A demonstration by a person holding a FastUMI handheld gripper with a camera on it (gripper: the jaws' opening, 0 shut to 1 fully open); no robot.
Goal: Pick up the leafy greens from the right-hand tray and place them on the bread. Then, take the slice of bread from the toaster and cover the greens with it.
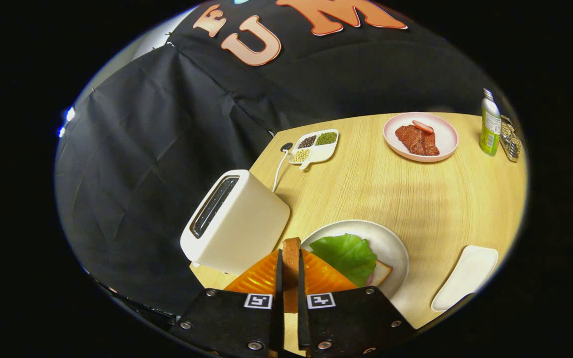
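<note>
Gripper view: my gripper [290, 258] has its two orange fingers [259, 278] drawn in narrow, and they pinch a slice of bread [291, 263] edge-on between them, both pads pressing on its flat sides. The slice stands upright in my grip, its browned top edge poking out just past the fingertips.

Just ahead of the fingers and slightly to one side sits a white plate [391, 243] on the wooden table [416, 194]. On the plate lies the leafy green [347, 256], a broad lettuce leaf spread over another slice of bread, of which I can see a pale corner [381, 272] sticking out from under the leaf. The slice I hold is beside the plate's near rim, not yet over the leaf.

On the other side of my fingers stands the white toaster [237, 223], close to the table's edge, its dark slot turned toward the black cloth wall. Its white cord [280, 169] runs back across the table to a hole in the tabletop.

Near the plate lies a white tray [465, 278]. Beyond the toaster, well apart from my fingers, is a small divided dish [315, 145] with dark, green and pale beans in its compartments. Further along the table is a pink plate [443, 144] bearing slices of reddish meat [417, 139]. Beside that stand a green bottle [490, 124] and a small metal rack [510, 139].
</note>
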